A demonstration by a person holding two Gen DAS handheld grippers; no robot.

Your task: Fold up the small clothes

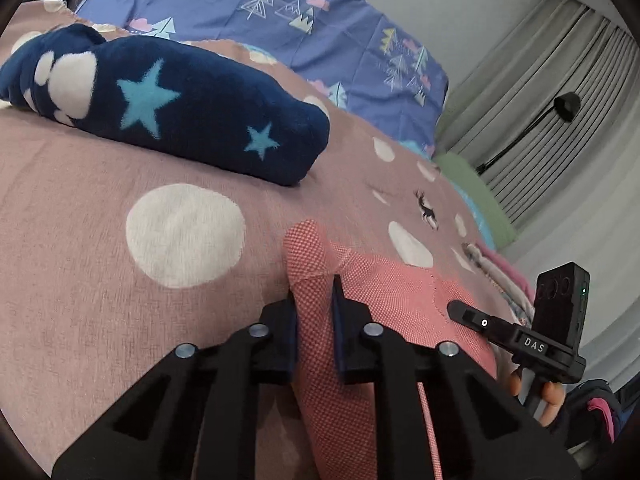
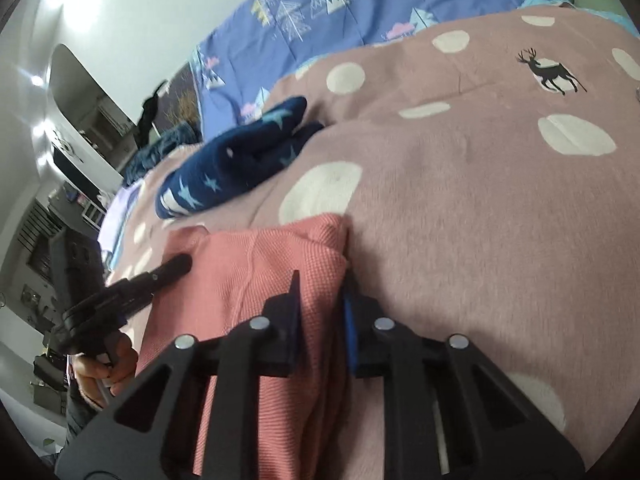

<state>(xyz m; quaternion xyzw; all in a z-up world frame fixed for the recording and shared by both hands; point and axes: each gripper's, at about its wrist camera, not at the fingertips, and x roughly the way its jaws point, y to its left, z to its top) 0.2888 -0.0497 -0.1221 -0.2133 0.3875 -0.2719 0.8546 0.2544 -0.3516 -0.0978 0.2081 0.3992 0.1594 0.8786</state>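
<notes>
A pink waffle-knit garment lies on the mauve bedspread with white dots. My left gripper is shut on a bunched edge of the garment at its left side. My right gripper is shut on the garment's right corner. Each gripper shows in the other's view: the right one at the garment's right side, the left one at its left side. The garment is stretched between them, low over the bedspread.
A folded navy fleece item with blue stars lies on the bedspread beyond the garment; it also shows in the right wrist view. A blue tree-print sheet covers the far side. More clothes lie at the right edge. Curtains hang at the right.
</notes>
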